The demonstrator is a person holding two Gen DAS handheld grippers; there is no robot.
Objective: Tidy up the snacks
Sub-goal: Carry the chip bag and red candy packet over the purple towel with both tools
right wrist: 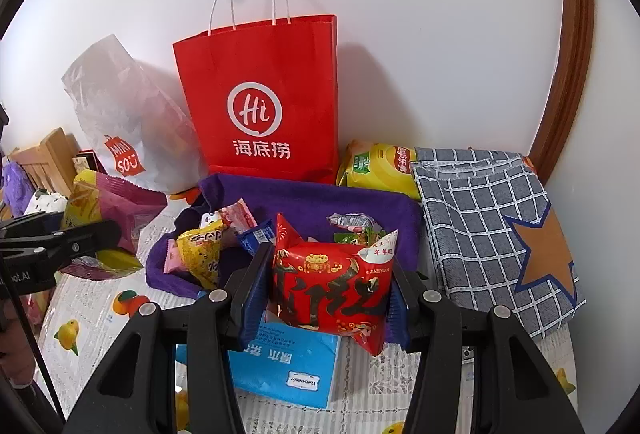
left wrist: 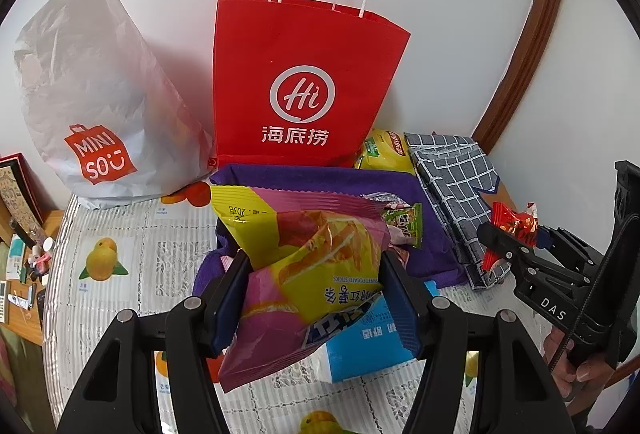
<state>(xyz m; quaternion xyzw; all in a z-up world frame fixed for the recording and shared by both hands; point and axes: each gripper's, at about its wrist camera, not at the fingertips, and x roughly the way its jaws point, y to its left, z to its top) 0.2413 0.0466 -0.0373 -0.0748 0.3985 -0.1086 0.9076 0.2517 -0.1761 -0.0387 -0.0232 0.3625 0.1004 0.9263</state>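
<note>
Left gripper: the pink-and-yellow sweet potato stick bag is held in the jaws, lifted above the table.
Right gripper: the jaws are closed on the red snack packet, raised over the purple cloth tray.
Remaining snacks: small packets are left in the tray; a yellow chip bag lies behind it.
Likely destination: the red paper bag, judged by its open mouth.
Advice: each packet should be carried above the rim, then released inside; the puffy bag should not be squeezed harder.

Right gripper clamped on red packet above purple cloth; red bag upright behind, blue pack below.
</note>
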